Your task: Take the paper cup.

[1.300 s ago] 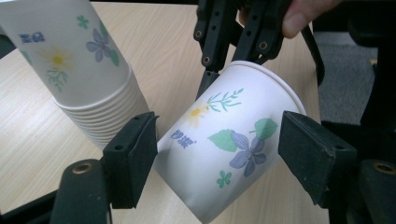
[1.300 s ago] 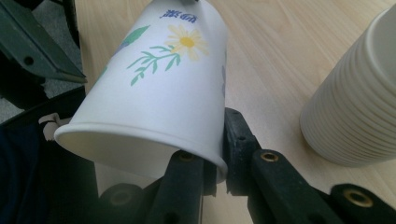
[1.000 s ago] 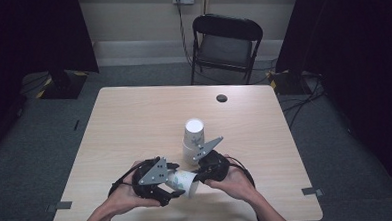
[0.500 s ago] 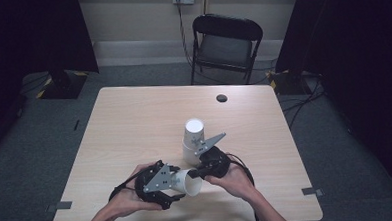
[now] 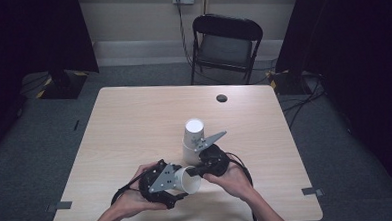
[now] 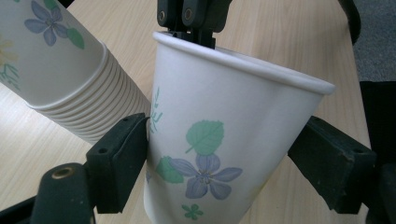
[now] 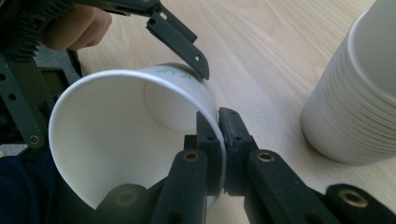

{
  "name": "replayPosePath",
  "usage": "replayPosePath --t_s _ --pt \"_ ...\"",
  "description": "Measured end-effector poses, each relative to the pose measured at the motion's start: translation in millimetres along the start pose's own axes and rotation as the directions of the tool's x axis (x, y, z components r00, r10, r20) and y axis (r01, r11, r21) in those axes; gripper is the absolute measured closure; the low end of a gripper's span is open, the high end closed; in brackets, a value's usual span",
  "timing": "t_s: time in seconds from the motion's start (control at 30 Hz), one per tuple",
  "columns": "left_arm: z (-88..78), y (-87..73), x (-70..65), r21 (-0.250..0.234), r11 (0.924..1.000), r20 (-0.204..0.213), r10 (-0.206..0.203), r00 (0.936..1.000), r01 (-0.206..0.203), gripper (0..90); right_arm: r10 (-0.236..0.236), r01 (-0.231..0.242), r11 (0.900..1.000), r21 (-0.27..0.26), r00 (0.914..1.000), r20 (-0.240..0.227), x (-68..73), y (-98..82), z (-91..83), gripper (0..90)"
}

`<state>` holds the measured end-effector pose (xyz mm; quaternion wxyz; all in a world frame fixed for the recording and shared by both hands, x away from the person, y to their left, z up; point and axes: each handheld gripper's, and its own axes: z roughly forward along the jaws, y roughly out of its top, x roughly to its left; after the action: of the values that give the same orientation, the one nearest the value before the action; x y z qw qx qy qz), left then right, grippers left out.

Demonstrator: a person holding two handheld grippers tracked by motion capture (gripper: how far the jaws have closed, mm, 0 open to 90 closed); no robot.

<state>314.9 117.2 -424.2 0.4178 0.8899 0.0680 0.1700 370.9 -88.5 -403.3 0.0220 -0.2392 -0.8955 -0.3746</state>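
- Since 1 sec ago: the left gripper has just been opening its jaws, w/ the paper cup in between them. In the left gripper view one pad is right at the cup's side and the other pad stands off it, so no squeeze now.
- The cup lay on its side near the front of the table back then too. Hands shifted only a tiny bit.
- The right gripper is shut tight on the cup's rim, one jaw inside the cup & one outside. You see the pinch well in the right gripper view.
- Where the cup is: tipped over, mouth toward the right gripper, held up off the table betw. both grippers, close to the near edge.
- Room: lots of bare wood on the far half & the left side. Front edge is very near the hands.
- In the way: a tall stack of cups stands upright just behind the right gripper, v. close to it.
- Other stuff: a small dark round thing near the far edge, well apart. A black chair sits past the table.
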Motion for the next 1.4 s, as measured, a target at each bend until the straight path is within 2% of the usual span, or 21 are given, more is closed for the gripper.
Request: replayPosePath --t_s 0.2,0.33,0.47,0.7,0.8,0.93,1.1,1.23,1.4 --pt "-0.8 -1.0 3.1 -0.005 0.999 0.005 -0.044 0.999 0.044 21.7 0.013 -0.013 1.0 -0.012 0.9999 0.009 -0.6 1.9 1.2 87.8" --pt "-2.1 -0.8 3.5 -0.016 0.9982 -0.017 -0.057 0.9982 0.057 21.8 0.021 -0.021 0.999 -0.026 0.9997 0.009 0.0 5.2 0.3 87.0" --pt "-1.5 -1.7 3.5 -0.004 0.9984 -0.033 -0.057 0.9978 0.057 22.0 0.022 -0.021 0.999 -0.026 0.9995 0.024 1.2 9.2 1.0 86.2" --pt "-1.7 -5.8 8.6 -0.014 0.9929 -0.013 -0.118 0.9929 0.118 26.8 0.016 -0.015 0.999 -0.04 0.9994 0.03 1.4 12.7 2.4 83.4" --pt "-2.6 -5.9 10.6 -0.022 0.9899 -0.004 -0.14 0.9901 0.14 27.0 0.019 -0.017 0.999 -0.043 0.9993 0.034 0.4 13.0 2.7 85.7" --pt "-1.6 -3.6 8.5 -0.02 0.9919 -0.033 -0.126 0.9915 0.125 26.0 0.038 -0.037 0.998 -0.047 0.9989 0.029 -0.1 13.7 1.8 86.9" --pt "2.3 -1.5 7.7 -0.014 0.9937 -0.051 -0.112 0.9924 0.111 23.8 0.063 -0.063 0.998 -0.017 0.9973 0.037 -0.5 16.2 4.4 87.3" --pt "4.2 -0.4 7.1 -0.019 0.9923 -0.074 -0.124 0.9895 0.123 20.1 0.091 -0.091 0.996 0.0 0.9952 0.036 -0.1 17.8 10.1 87.4" --pt "4.7 0.2 7.0 -0.019 0.9932 -0.086 -0.116 0.9894 0.115 19.2 0.119 -0.119 0.993 0.012 0.9923 0.036 0.6 19.4 14.9 87.4"
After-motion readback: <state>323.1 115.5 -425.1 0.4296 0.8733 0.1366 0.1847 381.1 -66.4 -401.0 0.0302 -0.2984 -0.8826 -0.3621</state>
